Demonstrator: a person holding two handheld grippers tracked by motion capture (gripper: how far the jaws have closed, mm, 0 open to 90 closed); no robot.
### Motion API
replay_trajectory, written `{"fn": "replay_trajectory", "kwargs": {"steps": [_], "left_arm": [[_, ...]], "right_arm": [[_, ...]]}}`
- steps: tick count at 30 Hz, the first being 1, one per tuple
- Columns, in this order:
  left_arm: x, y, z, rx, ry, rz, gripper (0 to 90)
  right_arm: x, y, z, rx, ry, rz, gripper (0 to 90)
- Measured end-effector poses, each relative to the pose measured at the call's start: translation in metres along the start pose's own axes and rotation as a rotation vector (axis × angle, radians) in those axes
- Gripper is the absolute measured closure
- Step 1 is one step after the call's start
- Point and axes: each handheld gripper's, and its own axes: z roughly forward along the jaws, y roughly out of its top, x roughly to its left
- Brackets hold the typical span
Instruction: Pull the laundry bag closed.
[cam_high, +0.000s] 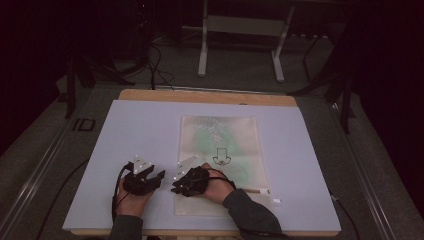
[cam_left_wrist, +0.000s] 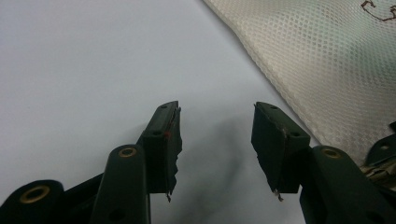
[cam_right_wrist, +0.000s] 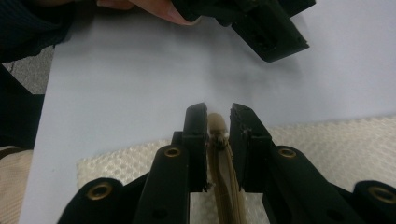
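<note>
At mat's near edge, right gripper (cam_right_wrist: 218, 121) worked the zipper pull (cam_right_wrist: 217, 128) of the mesh bag (cam_high: 220, 150).
Bag lay flat on the lavender mat (cam_high: 140, 125), mouth end toward the person. Right jaws straddled the tan pull tab, slim gaps either side, so not clamped as far as I could tell. Left gripper (cam_left_wrist: 215, 122) sat just beside the bag, jaws apart, empty. Advice: pinch the tab squarely, pin the bag corner with the left, pull along the zipper line, stay low.
</note>
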Motion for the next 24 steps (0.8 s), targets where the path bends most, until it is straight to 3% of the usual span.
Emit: {"fn": "replay_trajectory", "kwargs": {"steps": [13, 24], "left_arm": [[0.005, 0.0, -0.003, -0.01, 0.009, -0.019, 51.0], [0.004, 0.0, -0.003, -0.009, 0.009, -0.019, 50.8]], "right_arm": [[0.0, 0.008, 0.018, 0.047, -0.011, 0.006, 75.6], [0.004, 0.009, 0.018, 0.05, -0.046, 0.002, 80.9]]}}
